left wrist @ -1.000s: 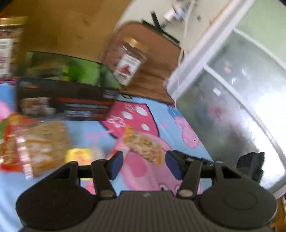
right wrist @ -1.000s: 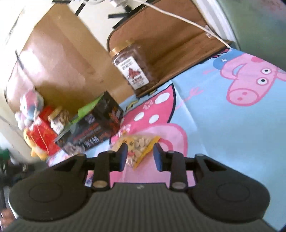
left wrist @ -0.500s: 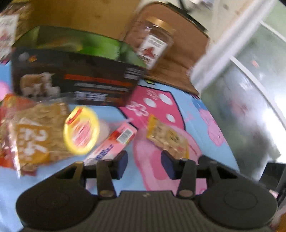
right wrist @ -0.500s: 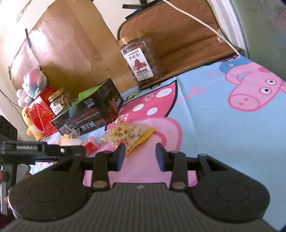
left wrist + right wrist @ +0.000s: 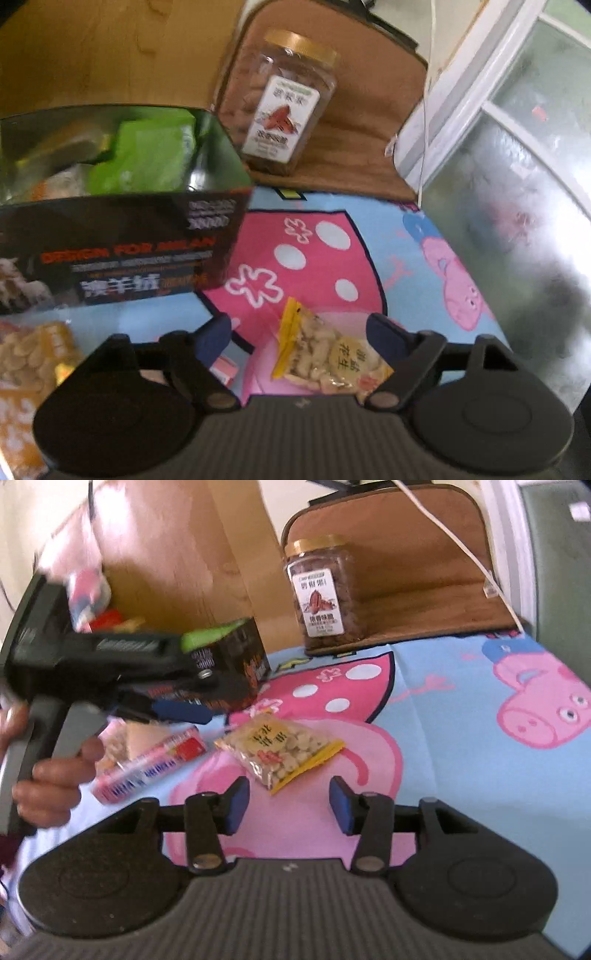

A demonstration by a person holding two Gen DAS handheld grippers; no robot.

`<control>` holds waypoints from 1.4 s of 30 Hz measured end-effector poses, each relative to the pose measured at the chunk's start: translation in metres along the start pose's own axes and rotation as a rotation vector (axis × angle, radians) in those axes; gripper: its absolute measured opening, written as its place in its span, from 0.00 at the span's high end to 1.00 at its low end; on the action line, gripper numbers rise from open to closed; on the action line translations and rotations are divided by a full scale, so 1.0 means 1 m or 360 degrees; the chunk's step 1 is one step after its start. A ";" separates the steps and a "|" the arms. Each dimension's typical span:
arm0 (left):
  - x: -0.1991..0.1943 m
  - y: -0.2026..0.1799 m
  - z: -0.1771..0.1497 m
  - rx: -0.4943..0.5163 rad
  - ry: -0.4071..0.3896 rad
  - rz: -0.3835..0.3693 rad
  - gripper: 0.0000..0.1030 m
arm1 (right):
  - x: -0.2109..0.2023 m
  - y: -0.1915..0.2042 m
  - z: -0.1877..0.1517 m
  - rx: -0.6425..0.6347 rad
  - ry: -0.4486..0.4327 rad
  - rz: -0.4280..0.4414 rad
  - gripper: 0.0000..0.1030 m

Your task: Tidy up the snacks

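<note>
Green packets already sit in the black box [image 5: 122,221]; the peanut bag [image 5: 280,755] and pink packet [image 5: 147,766] lie loose in front of it. Left gripper [image 5: 299,334] and right gripper [image 5: 290,801] jaws are opening, both empty, around the bag.

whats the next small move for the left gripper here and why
Probably ease the left gripper down and forward over the peanut packet, then close. Its jaws are opening and empty, and the packet lies flat on the cartoon cloth right between the fingers. The open black box beside it already holds snacks, so it looks like the likely destination.
</note>
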State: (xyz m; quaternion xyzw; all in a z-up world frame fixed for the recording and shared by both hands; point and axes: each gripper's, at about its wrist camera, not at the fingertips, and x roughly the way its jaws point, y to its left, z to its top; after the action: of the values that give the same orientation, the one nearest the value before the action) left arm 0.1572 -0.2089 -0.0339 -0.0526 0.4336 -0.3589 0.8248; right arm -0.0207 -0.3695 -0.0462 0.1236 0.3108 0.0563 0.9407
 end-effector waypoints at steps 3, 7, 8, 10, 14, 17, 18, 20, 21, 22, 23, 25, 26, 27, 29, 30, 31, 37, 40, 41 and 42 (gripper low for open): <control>0.006 -0.010 -0.007 0.0038 0.0060 -0.0038 0.22 | 0.008 0.004 0.001 -0.0109 0.0017 -0.0065 0.50; 0.006 -0.035 -0.023 0.0181 0.0107 -0.0059 0.37 | 0.014 0.009 0.002 -0.0206 -0.0005 -0.0102 0.55; 0.006 -0.040 -0.026 0.0206 0.0109 -0.0062 0.37 | 0.015 0.012 0.001 -0.0260 -0.0013 -0.0131 0.58; 0.003 -0.046 -0.032 0.0224 0.0103 -0.0062 0.40 | 0.014 0.019 -0.004 -0.0381 -0.0038 -0.0198 0.62; -0.002 -0.038 -0.031 0.0138 0.0095 -0.0113 0.54 | 0.009 0.016 -0.002 -0.0362 -0.0077 -0.0241 0.72; -0.013 -0.037 -0.027 0.0095 0.0063 -0.0169 0.57 | 0.002 0.016 0.000 -0.0335 -0.0118 -0.0249 0.75; -0.019 -0.037 -0.024 0.0086 0.0038 -0.0177 0.58 | -0.002 0.018 0.002 -0.0341 -0.0145 -0.0245 0.76; -0.039 -0.038 -0.017 0.0109 -0.0046 -0.0166 0.58 | -0.007 0.026 0.011 -0.0360 -0.0189 -0.0231 0.76; -0.052 -0.035 -0.012 0.0118 -0.0098 -0.0154 0.58 | -0.009 0.031 0.017 -0.0379 -0.0215 -0.0217 0.76; -0.066 -0.032 -0.005 0.0132 -0.0152 -0.0138 0.58 | -0.009 0.037 0.025 -0.0393 -0.0237 -0.0193 0.76; -0.078 -0.026 0.002 0.0148 -0.0201 -0.0117 0.58 | -0.008 0.044 0.035 -0.0411 -0.0265 -0.0158 0.76; -0.107 -0.008 0.018 0.0151 -0.0316 -0.0047 0.58 | -0.001 0.060 0.057 -0.0456 -0.0332 -0.0067 0.76; -0.116 0.001 0.026 0.0144 -0.0360 -0.0008 0.58 | 0.007 0.070 0.071 -0.0476 -0.0357 -0.0007 0.76; -0.127 0.014 0.034 0.0136 -0.0404 0.0051 0.58 | 0.017 0.080 0.084 -0.0485 -0.0370 0.0050 0.76; -0.134 0.042 0.049 0.0086 -0.0438 0.0162 0.56 | 0.045 0.101 0.107 -0.0494 -0.0360 0.0158 0.73; -0.131 0.058 0.057 0.0049 -0.0429 0.0203 0.53 | 0.065 0.111 0.115 -0.0508 -0.0330 0.0202 0.68; -0.122 0.075 0.064 0.0015 -0.0397 0.0236 0.51 | 0.085 0.120 0.120 -0.0520 -0.0293 0.0229 0.57; -0.144 0.126 0.033 -0.0225 -0.0456 0.0068 0.53 | 0.108 0.107 0.109 -0.0271 -0.0217 0.0233 0.58; -0.172 0.127 -0.022 -0.0224 -0.0602 -0.0098 0.51 | 0.060 0.088 0.081 -0.0128 -0.0340 0.0354 0.57; -0.175 0.127 -0.038 -0.0219 -0.0582 -0.0106 0.51 | 0.051 0.085 0.070 -0.0120 -0.0343 0.0385 0.57; -0.176 0.126 -0.054 -0.0207 -0.0539 -0.0122 0.51 | 0.048 0.084 0.063 -0.0102 -0.0323 0.0400 0.57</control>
State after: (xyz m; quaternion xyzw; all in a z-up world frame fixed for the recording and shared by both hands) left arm 0.1209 0.0086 0.0018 -0.1821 0.3085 -0.3473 0.8666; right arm 0.0528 -0.2920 -0.0016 0.1363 0.1942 0.1707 0.9563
